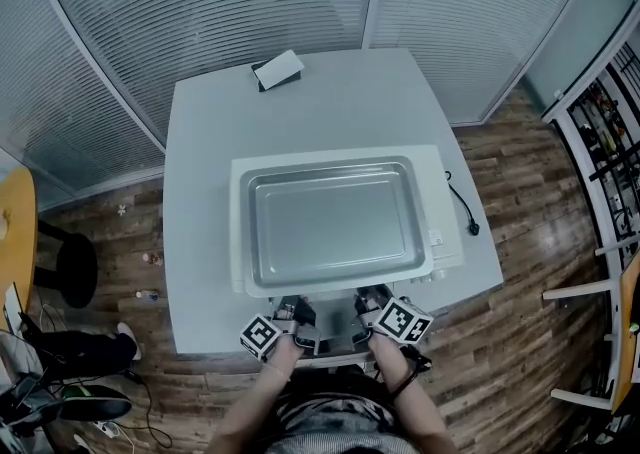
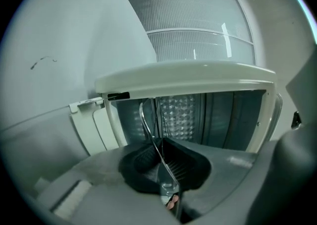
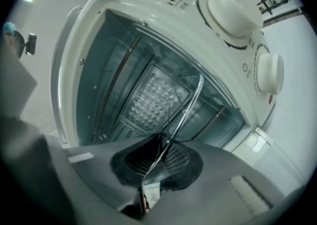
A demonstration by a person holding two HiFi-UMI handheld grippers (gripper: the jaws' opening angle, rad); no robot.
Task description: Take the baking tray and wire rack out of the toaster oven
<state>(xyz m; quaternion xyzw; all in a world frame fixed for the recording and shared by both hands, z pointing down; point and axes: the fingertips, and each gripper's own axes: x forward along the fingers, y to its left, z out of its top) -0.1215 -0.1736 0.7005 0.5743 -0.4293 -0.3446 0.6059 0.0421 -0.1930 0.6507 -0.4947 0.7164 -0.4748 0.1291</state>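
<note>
The metal baking tray (image 1: 330,222) lies on top of the white toaster oven (image 1: 443,242), which stands on the grey table (image 1: 200,142). Both grippers sit at the oven's front, left gripper (image 1: 292,320) beside right gripper (image 1: 370,307). In the left gripper view the left gripper (image 2: 159,152) is shut on the front wire of the wire rack (image 2: 147,122), which runs back into the open oven cavity (image 2: 223,115). In the right gripper view the right gripper (image 3: 161,149) is shut on the same rack's wire (image 3: 190,102). The rest of the rack is hidden inside the oven.
Two white knobs (image 3: 233,6) (image 3: 270,73) sit on the oven's control panel. A small white box (image 1: 278,69) lies at the table's far edge. A black power cord (image 1: 462,207) hangs off the right side. A black stool (image 1: 75,267) stands left of the table.
</note>
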